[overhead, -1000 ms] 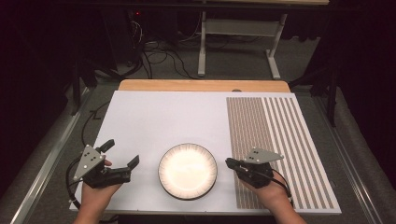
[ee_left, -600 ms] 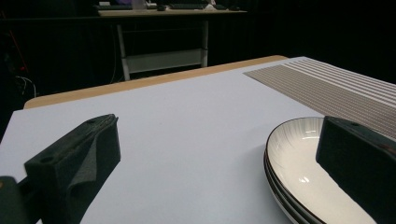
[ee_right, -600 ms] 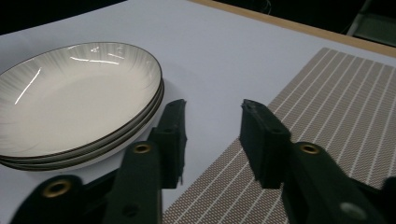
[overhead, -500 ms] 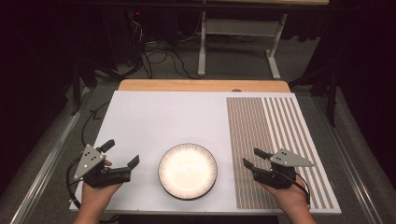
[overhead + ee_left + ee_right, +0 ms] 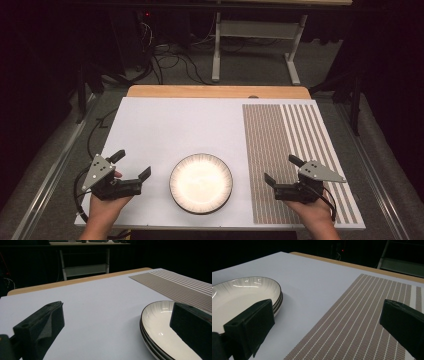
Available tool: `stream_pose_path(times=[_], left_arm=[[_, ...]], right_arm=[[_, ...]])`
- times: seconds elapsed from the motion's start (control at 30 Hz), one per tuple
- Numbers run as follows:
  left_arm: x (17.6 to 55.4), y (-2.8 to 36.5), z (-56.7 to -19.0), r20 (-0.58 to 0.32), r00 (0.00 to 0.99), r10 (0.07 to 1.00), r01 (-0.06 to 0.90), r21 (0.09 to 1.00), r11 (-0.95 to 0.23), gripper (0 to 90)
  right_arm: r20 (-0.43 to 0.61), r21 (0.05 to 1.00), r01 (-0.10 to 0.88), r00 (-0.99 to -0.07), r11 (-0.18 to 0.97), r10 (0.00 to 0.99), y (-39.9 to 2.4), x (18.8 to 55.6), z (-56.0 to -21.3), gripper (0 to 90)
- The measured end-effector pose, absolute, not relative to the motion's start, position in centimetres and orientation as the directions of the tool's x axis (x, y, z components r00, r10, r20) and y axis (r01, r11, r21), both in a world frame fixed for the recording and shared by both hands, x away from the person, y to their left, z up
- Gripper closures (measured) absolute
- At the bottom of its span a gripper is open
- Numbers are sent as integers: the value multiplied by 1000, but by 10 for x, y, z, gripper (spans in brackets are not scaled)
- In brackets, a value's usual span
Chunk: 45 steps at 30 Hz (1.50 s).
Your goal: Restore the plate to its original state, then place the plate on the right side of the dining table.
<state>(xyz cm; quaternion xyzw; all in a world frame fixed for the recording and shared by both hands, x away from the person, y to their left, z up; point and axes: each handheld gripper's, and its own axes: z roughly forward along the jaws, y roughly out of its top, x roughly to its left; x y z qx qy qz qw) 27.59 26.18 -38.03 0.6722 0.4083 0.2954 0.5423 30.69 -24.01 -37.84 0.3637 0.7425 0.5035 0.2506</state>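
White plates (image 5: 201, 183) sit stacked mid-counter (image 5: 170, 125), between both grippers. Right gripper (image 5: 284, 176) over the striped mat (image 5: 295, 150), jaws just opened, nothing between; left gripper (image 5: 131, 167) released, likely staged to lift.

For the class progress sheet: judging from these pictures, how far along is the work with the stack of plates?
Done: the plates sit stacked on the white board, between the grippers. In hand: nothing; the left gripper stands open beside the stack, and the right gripper, over the striped placemat, has just been opening with nothing between its jaws. Left: probably dealing plates out, since the placemat holds none.
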Motion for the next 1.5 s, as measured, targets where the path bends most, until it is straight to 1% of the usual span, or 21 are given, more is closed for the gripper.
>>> stream_pose_path(times=[0.27, 0.4, 0.43, 0.53, 0.57, 0.77, 0.8, 0.93, 0.97, 1.0, 1.07, 1.13, 1.17, 1.2, 1.27, 1.3, 1.33, 1.37, 1.4, 1.43, 1.5], left_arm=[[276, 259, -379, -36, 494, 869, 233, 968, -92, 2], [276, 257, -379, -27, 486, 874, 231, 968, -98, 2], [276, 257, -379, -20, 475, 880, 232, 967, -103, 1], [277, 261, -379, -28, 463, 886, 241, 966, -95, 2], [277, 262, -380, -36, 460, 887, 245, 965, -88, 2], [279, 259, -382, -27, 482, 876, 264, 958, -115, 4], [279, 259, -382, -27, 485, 874, 263, 958, -117, 5], [277, 256, -380, -15, 491, 871, 252, 959, -126, 5], [277, 256, -380, -15, 494, 869, 252, 959, -126, 5], [277, 255, -380, -14, 497, 867, 254, 958, -130, 5], [278, 254, -380, -12, 503, 864, 254, 958, -135, 5], [277, 253, -380, -13, 502, 865, 251, 959, -132, 5], [277, 253, -380, -12, 501, 865, 245, 961, -129, 5], [277, 253, -380, -12, 501, 865, 245, 961, -129, 5], [277, 253, -379, -15, 500, 866, 239, 963, -122, 5], [277, 253, -379, -20, 503, 864, 237, 965, -116, 5], [277, 253, -379, -20, 503, 864, 237, 965, -116, 5], [277, 253, -380, -24, 503, 864, 236, 965, -111, 5], [277, 253, -380, -27, 505, 863, 237, 966, -108, 5], [277, 253, -380, -27, 510, 860, 237, 965, -111, 5], [277, 253, -380, -28, 513, 858, 238, 965, -111, 5]], right_arm=[[-10, 929, 283, -622, 237, 783, -239, 308, -379, 7], [19, 930, 295, -632, 218, 775, -240, 309, -380, 14], [24, 930, 297, -637, 216, 770, -240, 309, -379, 57], [10, 931, 286, -640, 226, 768, -238, 308, -378, 96], [7, 927, 291, -644, 236, 765, -235, 307, -377, 155], [-1, 923, 289, -660, 256, 751, -230, 306, -376, 234], [-8, 921, 287, -662, 263, 749, -228, 306, -375, 283], [-36, 909, 286, -670, 302, 742, -223, 303, -373, 390], [-45, 906, 284, -674, 315, 738, -220, 303, -372, 456], [-45, 906, 284, -674, 315, 738, -220, 303, -372, 456], [-51, 903, 281, -681, 324, 731, -215, 303, -371, 542], [-48, 900, 288, -680, 327, 732, -213, 303, -370, 569], [-54, 895, 288, -687, 340, 725, -207, 304, -369, 638], [-53, 893, 289, -693, 345, 719, -205, 305, -369, 664], [-50, 888, 294, -703, 353, 710, -203, 306, -368, 676], [-53, 882, 295, -712, 368, 700, -197, 308, -369, 727], [-53, 882, 295, -712, 368, 700, -197, 308, -369, 727], [-52, 874, 300, -725, 383, 687, -192, 310, -370, 772], [-52, 874, 300, -725, 383, 687, -192, 310, -370, 772], [-39, 869, 311, -733, 386, 679, -185, 312, -371, 807], [-35, 864, 309, -751, 398, 659, -179, 316, -371, 806]])
